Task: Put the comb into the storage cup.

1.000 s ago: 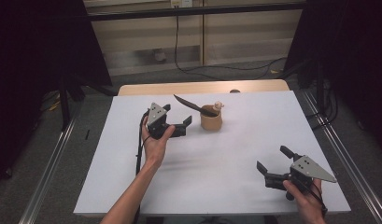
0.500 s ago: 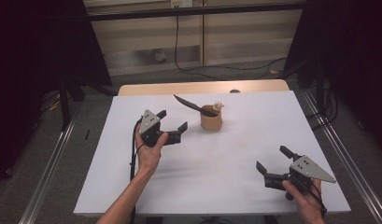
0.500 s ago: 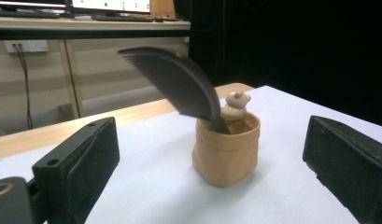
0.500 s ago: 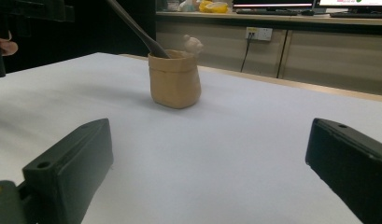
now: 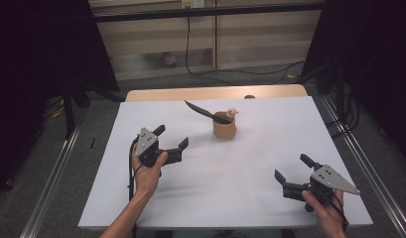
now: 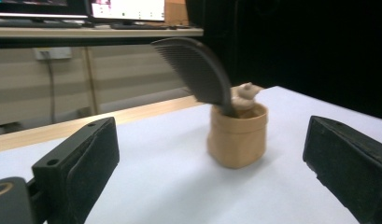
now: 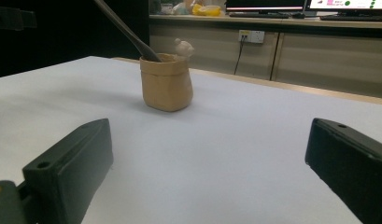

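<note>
Seemingly we are done or not yet begun: the comb [image 5: 204,112] leans in the tan pot [image 5: 224,129] near the table's [image 5: 270,163] far edge, while our left gripper [image 5: 171,142] and right gripper [image 5: 293,168] hang spread, holding nothing, apart from it

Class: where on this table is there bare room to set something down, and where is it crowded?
Bare: the wide stretch between the left gripper, right gripper and cup; also right of the cup. Crowded: just around the cup, where the comb leans out.
</note>
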The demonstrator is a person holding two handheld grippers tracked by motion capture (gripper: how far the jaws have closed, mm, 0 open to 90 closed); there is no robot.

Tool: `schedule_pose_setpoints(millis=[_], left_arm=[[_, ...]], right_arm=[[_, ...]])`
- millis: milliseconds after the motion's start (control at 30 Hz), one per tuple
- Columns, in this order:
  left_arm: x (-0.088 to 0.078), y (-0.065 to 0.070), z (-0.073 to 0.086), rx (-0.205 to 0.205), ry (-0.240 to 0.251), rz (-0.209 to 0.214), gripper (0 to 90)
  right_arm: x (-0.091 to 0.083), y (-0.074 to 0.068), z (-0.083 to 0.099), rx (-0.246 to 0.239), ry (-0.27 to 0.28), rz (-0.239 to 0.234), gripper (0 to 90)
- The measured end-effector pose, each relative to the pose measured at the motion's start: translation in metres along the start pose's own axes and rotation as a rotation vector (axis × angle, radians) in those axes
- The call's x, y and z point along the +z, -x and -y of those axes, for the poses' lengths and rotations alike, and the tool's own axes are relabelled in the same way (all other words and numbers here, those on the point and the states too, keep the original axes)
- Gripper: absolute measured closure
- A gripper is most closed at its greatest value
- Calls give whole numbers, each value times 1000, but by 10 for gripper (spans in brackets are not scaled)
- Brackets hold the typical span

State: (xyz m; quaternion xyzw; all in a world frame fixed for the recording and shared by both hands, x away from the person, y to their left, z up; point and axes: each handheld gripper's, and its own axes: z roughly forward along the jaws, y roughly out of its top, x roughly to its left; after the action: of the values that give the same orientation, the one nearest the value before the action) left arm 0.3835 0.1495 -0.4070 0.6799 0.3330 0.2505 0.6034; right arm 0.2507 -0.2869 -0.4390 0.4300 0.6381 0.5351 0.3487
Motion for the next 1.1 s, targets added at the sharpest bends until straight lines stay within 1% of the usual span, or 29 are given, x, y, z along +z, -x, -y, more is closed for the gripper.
schedule_pose_setpoints(millis=[133,167,200,233,267,300,400,467,500,533,600,667,733,833,867,933,1000,1033,1100], left_arm=[[-8,-3,1,-17,7,-27,33],[-11,-3,1,-9,5,-30,31],[-14,-3,2,-11,14,-35,31],[-17,-4,3,-6,9,-37,31],[-19,-3,4,-16,22,-41,31],[-23,-4,5,-22,25,-42,31],[-30,-3,8,-10,36,-44,31],[-34,-2,9,1,29,-34,32],[-36,-1,9,-6,30,-32,31],[-38,-2,9,5,22,-34,31],[-42,-2,10,3,21,-43,31],[-46,-3,11,-12,24,-41,32],[-50,-5,12,-11,15,-51,32],[-56,-5,14,-20,4,-64,34],[-57,-5,15,-18,7,-71,34],[-61,-5,16,3,7,-76,34],[-65,-5,16,-17,14,-75,34],[-67,-6,16,-17,9,-76,34],[-72,-8,18,-28,10,-95,33]], right_arm=[[0,0,0,0,0,-2,2],[0,0,0,0,0,-1,2],[0,0,0,0,-1,-1,2],[0,0,0,-1,0,-1,2],[0,0,0,-1,0,0,2],[0,0,0,-1,0,-1,2],[0,0,0,-3,-3,-2,3],[0,0,0,-1,-1,-1,3],[0,-1,0,-2,-1,-1,2],[-1,-1,0,-2,-2,0,2],[-1,-1,0,-3,0,1,2],[-1,0,0,-2,2,4,2],[-2,0,0,-2,0,5,2],[-3,0,0,0,1,7,2],[-3,0,0,1,3,9,2],[-3,0,0,1,2,12,2],[-4,0,1,1,-1,13,2],[-4,0,1,3,-3,14,2],[-4,0,1,2,-4,16,1]])
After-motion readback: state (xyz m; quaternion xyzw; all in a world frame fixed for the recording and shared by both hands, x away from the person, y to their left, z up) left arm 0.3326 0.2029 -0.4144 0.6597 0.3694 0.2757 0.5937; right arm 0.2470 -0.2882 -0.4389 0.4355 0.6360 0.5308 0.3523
